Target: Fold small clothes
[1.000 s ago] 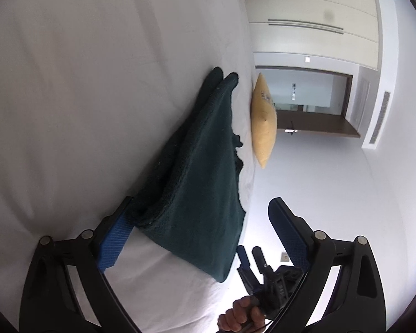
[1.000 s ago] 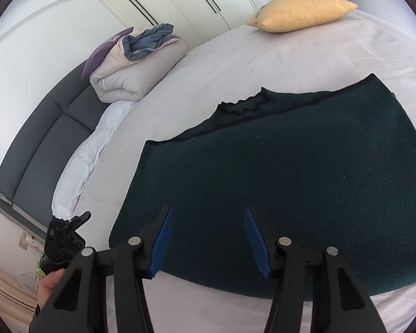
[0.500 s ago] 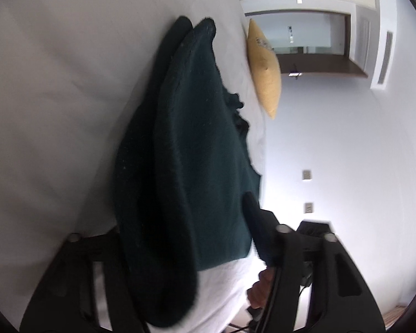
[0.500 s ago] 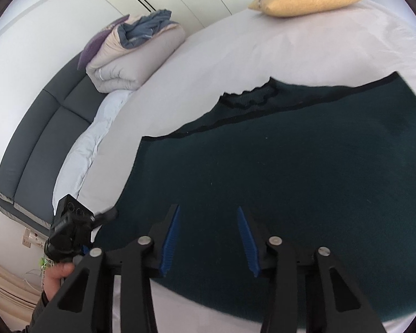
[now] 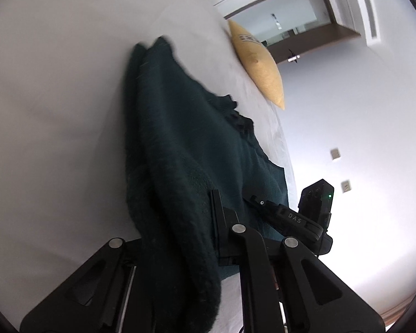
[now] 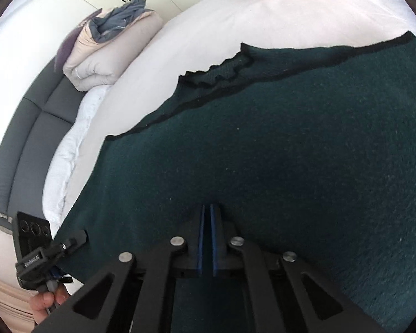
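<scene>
A dark green garment [image 6: 277, 152] lies spread on the bed [image 6: 235, 16], near its front edge. The left gripper [image 5: 208, 222] has its jaws clenched on the garment's near corner, lifting a fold of it. The right gripper [image 6: 207, 222] looks pinched on the near hem, jaws clenched, probably so both corners can be carried over together.

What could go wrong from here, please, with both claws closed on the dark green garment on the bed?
1. The left claw grips a thick bunched fold of the dark green garment; layers could slip out unevenly when lifted.
2. The right claw has pinched only a small bit of the flat fabric, so its hold may slip.
3. Both claws sit near the same edge, so they might collide while folding.
</scene>
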{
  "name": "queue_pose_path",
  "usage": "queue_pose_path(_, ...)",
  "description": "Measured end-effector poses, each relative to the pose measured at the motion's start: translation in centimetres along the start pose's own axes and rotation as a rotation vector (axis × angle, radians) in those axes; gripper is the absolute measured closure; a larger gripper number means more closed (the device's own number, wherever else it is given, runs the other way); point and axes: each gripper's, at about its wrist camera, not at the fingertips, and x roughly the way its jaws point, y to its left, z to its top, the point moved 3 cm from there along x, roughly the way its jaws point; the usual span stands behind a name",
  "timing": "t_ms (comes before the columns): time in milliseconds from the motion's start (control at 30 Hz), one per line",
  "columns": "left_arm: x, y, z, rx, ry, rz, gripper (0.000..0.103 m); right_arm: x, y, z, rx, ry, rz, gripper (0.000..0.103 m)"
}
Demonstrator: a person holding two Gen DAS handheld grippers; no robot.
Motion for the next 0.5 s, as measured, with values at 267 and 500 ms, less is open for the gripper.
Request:
queue_pose_path(267,4.1,-10.2,0.5,0.262,0.011,0.09,0.095,-3.7,-1.6,1.3,0.083,-0.07,0.216,0.057)
queue_pose_path(500,14.7,-18.6,-4.4,0.519,0.154,0.102,0.095,-5.8,-4.9,4.0,0.184,-0.073,0.388,0.041)
